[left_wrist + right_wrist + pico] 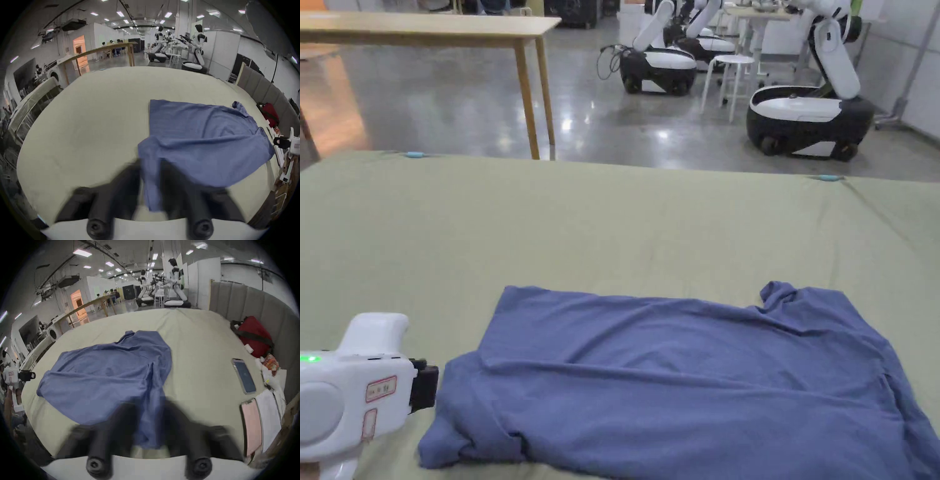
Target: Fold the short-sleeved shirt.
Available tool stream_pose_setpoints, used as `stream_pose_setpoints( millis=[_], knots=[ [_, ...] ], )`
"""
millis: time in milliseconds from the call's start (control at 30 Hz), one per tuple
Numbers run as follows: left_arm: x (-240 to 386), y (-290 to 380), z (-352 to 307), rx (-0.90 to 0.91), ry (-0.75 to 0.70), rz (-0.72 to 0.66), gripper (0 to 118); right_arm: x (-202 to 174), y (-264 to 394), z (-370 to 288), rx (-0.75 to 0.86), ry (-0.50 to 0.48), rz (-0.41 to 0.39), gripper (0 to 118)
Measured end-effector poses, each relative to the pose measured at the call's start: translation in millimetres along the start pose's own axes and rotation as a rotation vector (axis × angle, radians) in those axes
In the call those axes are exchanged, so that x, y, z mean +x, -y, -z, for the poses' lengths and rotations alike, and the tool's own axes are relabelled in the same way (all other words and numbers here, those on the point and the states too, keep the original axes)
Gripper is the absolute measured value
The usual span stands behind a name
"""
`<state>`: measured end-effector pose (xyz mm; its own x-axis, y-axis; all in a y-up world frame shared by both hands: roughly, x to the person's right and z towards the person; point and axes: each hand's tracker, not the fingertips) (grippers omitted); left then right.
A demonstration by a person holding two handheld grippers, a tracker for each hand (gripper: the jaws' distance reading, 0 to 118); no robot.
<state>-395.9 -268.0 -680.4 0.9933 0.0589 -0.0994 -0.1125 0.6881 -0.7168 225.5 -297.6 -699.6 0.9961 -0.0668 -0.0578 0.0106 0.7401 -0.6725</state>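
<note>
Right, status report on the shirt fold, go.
Left gripper shut on blue shirt, near corner. Right gripper shut on it too. Shirt spread, wrinkled, on green sheet. Two phones off to the right, clear of shirt.

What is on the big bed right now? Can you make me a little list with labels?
surface: pale green bed sheet
clothing: blue short-sleeved cotton shirt, lying wrinkled, partly folded
left hand-held gripper: shut on a shirt edge
right hand-held gripper: shut on a shirt edge
beside shirt: dark flat phone, pink flat phone, red fabric bag
background: white wheeled robots, wooden table
</note>
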Motion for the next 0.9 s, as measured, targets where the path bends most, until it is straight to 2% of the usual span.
stream_pose_setpoints(
  millis=[33,133,167,200,233,267,300,433,500,600,633,667,700,733,767,833,900],
  knots=[
    [0,6,-5,-0.002,0.013,-0.014,1,-1,3,-13,0.007,0.006,-0.003,0],
    [1,23,-8,-0.043,0.073,-0.053,1,4,22,-19,-0.014,-0.02,0.006,0],
    [3,26,-6,-0.045,0.072,-0.054,9,1,24,-28,-0.021,-0.024,0.006,0],
    [5,27,-3,-0.054,0.069,-0.056,34,1,28,-29,-0.024,-0.024,0.006,0],
    [8,29,2,-0.092,0.066,-0.059,91,3,33,-31,-0.027,-0.027,0.01,0],
    [10,31,9,-0.145,0.06,-0.061,116,4,37,-31,-0.029,-0.036,0.02,0],
    [12,33,12,-0.128,0.062,-0.066,118,2,35,-38,-0.032,-0.041,0.027,0],
    [15,33,38,-0.167,0.024,-0.054,114,1,38,-41,-0.037,-0.052,0.039,0],
    [18,31,49,-0.181,0.004,-0.066,102,1,39,-37,-0.043,-0.05,0.045,0],
    [16,29,52,-0.168,0.018,-0.104,45,-2,36,-37,-0.053,-0.056,0.045,1],
    [18,30,48,-0.162,0.033,-0.104,25,-3,36,-36,-0.049,-0.053,0.04,6],
    [19,32,46,-0.143,0.041,-0.095,16,-3,35,-35,-0.045,-0.06,0.035,31],
    [20,32,47,-0.153,0.056,-0.068,14,-2,30,-34,-0.045,-0.076,0.033,74],
    [23,32,48,-0.158,0.064,-0.065,14,-3,27,-30,-0.056,-0.088,0.033,102],
    [24,32,47,-0.161,0.049,-0.054,13,-5,26,-22,-0.087,-0.103,0.033,113],
    [26,29,47,-0.162,0.05,-0.043,13,-5,31,-20,-0.063,-0.113,0.017,117],
    [29,27,45,-0.17,0.055,-0.035,13,-5,37,-5,-0.093,-0.101,0.008,116]
  ],
)
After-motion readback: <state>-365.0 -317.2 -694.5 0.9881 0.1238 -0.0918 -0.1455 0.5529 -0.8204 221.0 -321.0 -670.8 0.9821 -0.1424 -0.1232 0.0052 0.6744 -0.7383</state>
